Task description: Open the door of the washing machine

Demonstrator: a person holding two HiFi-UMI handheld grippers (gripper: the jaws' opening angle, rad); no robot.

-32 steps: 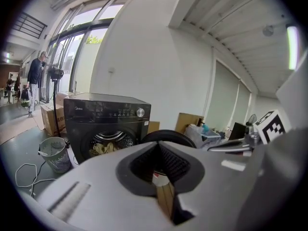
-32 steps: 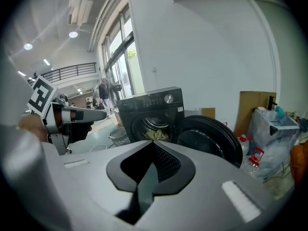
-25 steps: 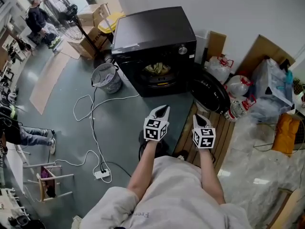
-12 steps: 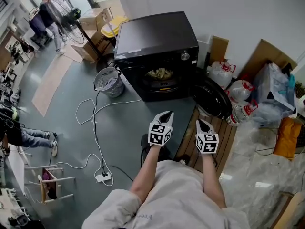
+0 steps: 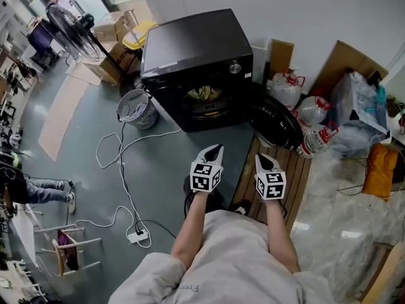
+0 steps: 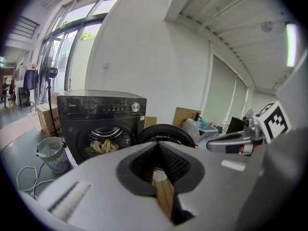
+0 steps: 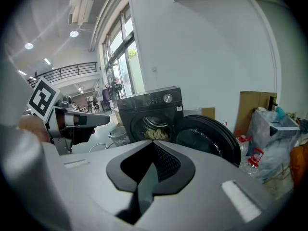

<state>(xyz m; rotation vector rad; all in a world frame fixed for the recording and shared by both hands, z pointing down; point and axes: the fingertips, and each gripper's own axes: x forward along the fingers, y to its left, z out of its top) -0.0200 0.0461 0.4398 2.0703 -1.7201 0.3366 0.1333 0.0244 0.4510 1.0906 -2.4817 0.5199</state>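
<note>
A black front-loading washing machine [image 5: 196, 49] stands against the white wall, its drum mouth [image 5: 204, 95] showing pale laundry inside. Its round door [image 5: 273, 123] hangs swung wide to the right, also seen as the door [image 6: 165, 134] and the door [image 7: 208, 137] in the gripper views. My left gripper [image 5: 217, 149] and right gripper [image 5: 259, 159] are held side by side well short of the machine, above the floor. Both are shut with nothing between their jaws, and neither touches the machine.
A mesh waste basket [image 5: 137, 106] stands left of the machine, with a white cable [image 5: 120, 170] running to a power strip [image 5: 137, 235]. Bags and plastic bottles [image 5: 316, 132] pile up at the right beside cardboard [image 5: 338, 62]. Wooden slats [image 5: 297, 176] lie under my right side. A standing fan [image 5: 69, 24] is far left.
The head view has shifted a little, so the machine and both grippers sit slightly differently in frame. Both grippers stay shut and the door stays open.
</note>
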